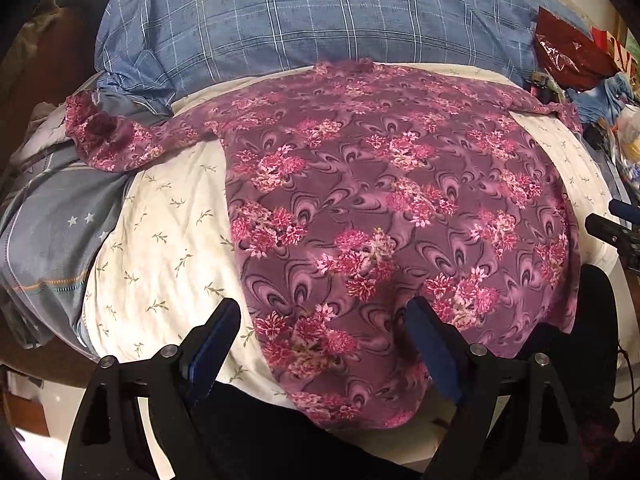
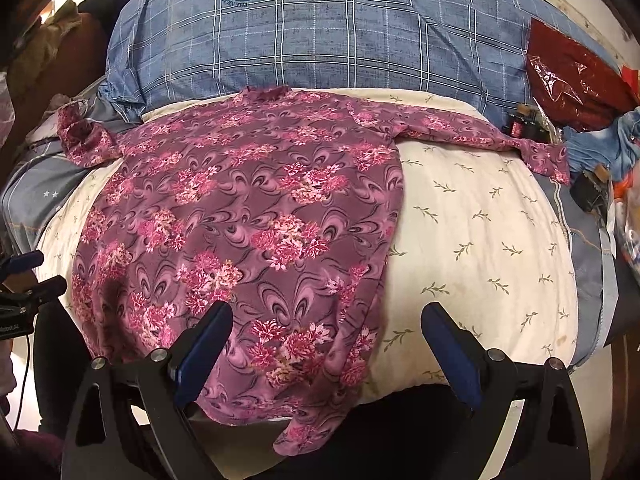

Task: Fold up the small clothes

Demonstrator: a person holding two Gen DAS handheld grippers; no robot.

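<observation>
A purple long-sleeved shirt with pink flowers (image 1: 380, 208) lies spread flat on a cream leaf-print cushion (image 1: 160, 240), sleeves stretched out left and right, hem toward me. It also shows in the right wrist view (image 2: 248, 220). My left gripper (image 1: 324, 320) is open and empty, hovering above the hem's left part. My right gripper (image 2: 326, 324) is open and empty, above the hem's right corner, which hangs over the cushion's (image 2: 480, 240) front edge. The right gripper's tip shows at the right edge of the left wrist view (image 1: 612, 232).
A large blue plaid pillow (image 1: 320, 20) lies behind the shirt. Grey-blue star-print bedding (image 1: 52, 232) is bunched at the left. A red plastic bag (image 2: 572, 72), blue denim (image 2: 608, 140) and small clutter sit at the right.
</observation>
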